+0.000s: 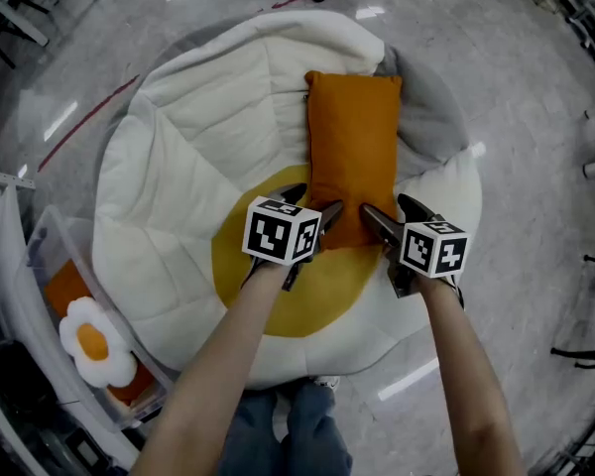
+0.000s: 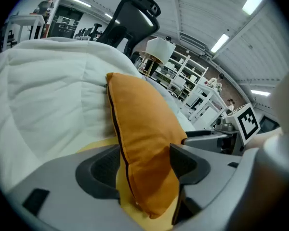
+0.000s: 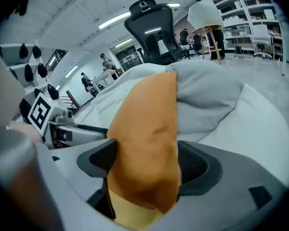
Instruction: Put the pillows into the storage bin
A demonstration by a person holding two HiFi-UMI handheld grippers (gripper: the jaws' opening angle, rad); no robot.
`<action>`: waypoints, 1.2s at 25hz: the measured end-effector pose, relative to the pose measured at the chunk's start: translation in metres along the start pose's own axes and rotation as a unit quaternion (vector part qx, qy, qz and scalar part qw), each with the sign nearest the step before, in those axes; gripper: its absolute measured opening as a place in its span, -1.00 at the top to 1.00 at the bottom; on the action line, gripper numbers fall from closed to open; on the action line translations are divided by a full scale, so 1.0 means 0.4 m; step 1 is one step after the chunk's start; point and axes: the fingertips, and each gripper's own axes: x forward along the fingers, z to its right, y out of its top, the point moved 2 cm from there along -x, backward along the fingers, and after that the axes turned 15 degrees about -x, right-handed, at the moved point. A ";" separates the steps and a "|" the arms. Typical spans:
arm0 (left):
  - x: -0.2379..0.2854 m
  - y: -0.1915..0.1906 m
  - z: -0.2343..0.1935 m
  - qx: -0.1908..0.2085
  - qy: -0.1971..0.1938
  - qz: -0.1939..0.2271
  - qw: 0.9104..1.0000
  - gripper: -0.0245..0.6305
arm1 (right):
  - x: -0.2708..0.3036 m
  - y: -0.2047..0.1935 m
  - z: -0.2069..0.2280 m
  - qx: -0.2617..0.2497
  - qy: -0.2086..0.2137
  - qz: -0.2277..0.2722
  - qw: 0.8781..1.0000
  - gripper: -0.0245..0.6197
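Orange pillow (image 1: 353, 137) lies on the egg cushion (image 1: 198, 167), long axis pointing away from you. Your left hand-held gripper (image 1: 314, 206) and right hand-held gripper (image 1: 393, 214) straddle its near corners, jaws open, perhaps brushing fabric.

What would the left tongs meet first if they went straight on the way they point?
The orange pillow: its near corner lies between the open jaws of the left tongs, with the white cushion beneath.
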 end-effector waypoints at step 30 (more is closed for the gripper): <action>-0.758 0.195 0.152 -0.031 0.015 0.134 0.990 0.40 | -0.310 0.447 -0.612 -0.021 0.076 0.086 0.993 0.33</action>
